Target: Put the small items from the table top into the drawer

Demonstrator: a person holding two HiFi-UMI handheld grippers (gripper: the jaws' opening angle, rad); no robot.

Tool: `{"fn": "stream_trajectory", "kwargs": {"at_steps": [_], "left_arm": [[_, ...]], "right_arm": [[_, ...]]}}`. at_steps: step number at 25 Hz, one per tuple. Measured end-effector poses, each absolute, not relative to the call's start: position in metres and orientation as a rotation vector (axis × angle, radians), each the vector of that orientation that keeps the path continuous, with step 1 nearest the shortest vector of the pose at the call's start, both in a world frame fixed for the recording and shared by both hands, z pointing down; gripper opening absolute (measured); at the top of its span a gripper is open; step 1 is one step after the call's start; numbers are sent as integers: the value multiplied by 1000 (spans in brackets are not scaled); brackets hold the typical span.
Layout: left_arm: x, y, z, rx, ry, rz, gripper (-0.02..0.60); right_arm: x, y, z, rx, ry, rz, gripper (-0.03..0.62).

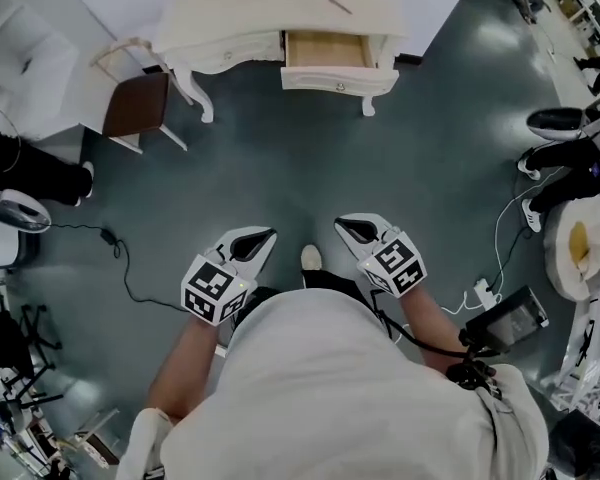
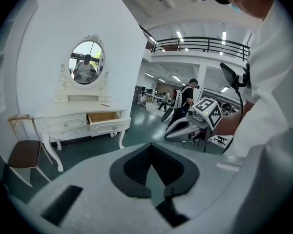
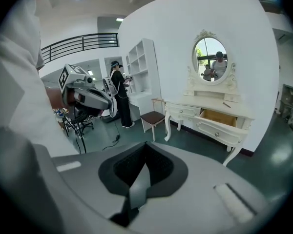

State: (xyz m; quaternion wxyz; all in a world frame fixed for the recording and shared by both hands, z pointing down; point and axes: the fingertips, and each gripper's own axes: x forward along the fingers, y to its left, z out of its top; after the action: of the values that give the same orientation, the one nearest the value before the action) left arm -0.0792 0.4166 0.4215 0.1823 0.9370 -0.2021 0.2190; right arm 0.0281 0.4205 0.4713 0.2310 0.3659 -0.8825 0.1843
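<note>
I hold my left gripper (image 1: pixel 263 238) and my right gripper (image 1: pixel 344 228) close in front of my body above the dark green floor (image 1: pixel 280 158), each with its jaws pressed together and nothing between them. The cream-white carved wooden dressing table (image 1: pixel 230 23) stands well apart from both, straight ahead. Its pale wooden drawer (image 1: pixel 325 50) is pulled open, and a thin pencil-like stick (image 1: pixel 340 5) lies on the table top just behind that drawer, more in line with my right gripper. A white chair with a brown seat (image 1: pixel 137 103) stands just beside the table's left end.
</note>
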Motion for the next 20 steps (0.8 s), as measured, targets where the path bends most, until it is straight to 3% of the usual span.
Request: {"fn": "stream_trajectory", "kwargs": {"at_steps": [3, 5, 20], "left_arm": [[-64, 390, 417, 2646, -595, 616, 2], [-61, 372, 420, 2642, -600, 624, 2], [-50, 173, 441, 2696, -365, 634, 18]], "right_arm": [[47, 389, 473, 1010, -2435, 487, 3], [52, 368, 478, 1017, -2432, 490, 41], [93, 181, 495, 1278, -2255, 548, 41]]}}
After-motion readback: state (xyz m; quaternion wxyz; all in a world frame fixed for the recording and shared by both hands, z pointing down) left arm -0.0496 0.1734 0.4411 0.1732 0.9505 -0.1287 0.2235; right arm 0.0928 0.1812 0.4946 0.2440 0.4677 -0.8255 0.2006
